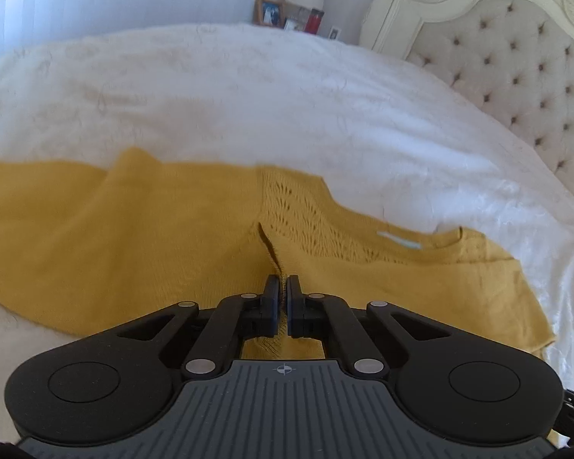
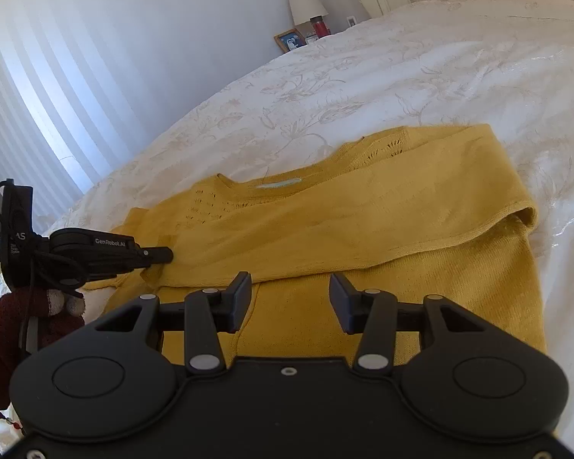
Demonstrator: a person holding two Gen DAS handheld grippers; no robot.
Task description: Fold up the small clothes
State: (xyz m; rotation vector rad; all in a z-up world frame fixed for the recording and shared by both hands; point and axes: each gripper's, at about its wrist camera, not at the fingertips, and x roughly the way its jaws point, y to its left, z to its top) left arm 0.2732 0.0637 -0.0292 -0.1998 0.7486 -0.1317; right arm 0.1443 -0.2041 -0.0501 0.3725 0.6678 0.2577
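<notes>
A mustard yellow knit sweater (image 1: 141, 229) lies spread on the white bedspread (image 1: 248, 95), its neckline with a pale label (image 1: 398, 240) toward the right. My left gripper (image 1: 283, 287) is shut, pinching a raised ridge of the sweater's fabric between its pads. In the right wrist view the same sweater (image 2: 363, 222) lies with one side folded over the body. My right gripper (image 2: 290, 287) hovers over its lower part, jaws apart with nothing between them. The left gripper (image 2: 164, 254) shows at the sweater's left edge, held by a hand in a dark red sleeve (image 2: 4, 329).
A tufted cream headboard (image 1: 516, 76) stands at the right end of the bed. A nightstand behind the bed carries a lamp (image 2: 306, 2), a framed photo (image 2: 290, 40) and a red jar (image 2: 319, 26). Striped white curtains (image 2: 38, 95) hang at the left.
</notes>
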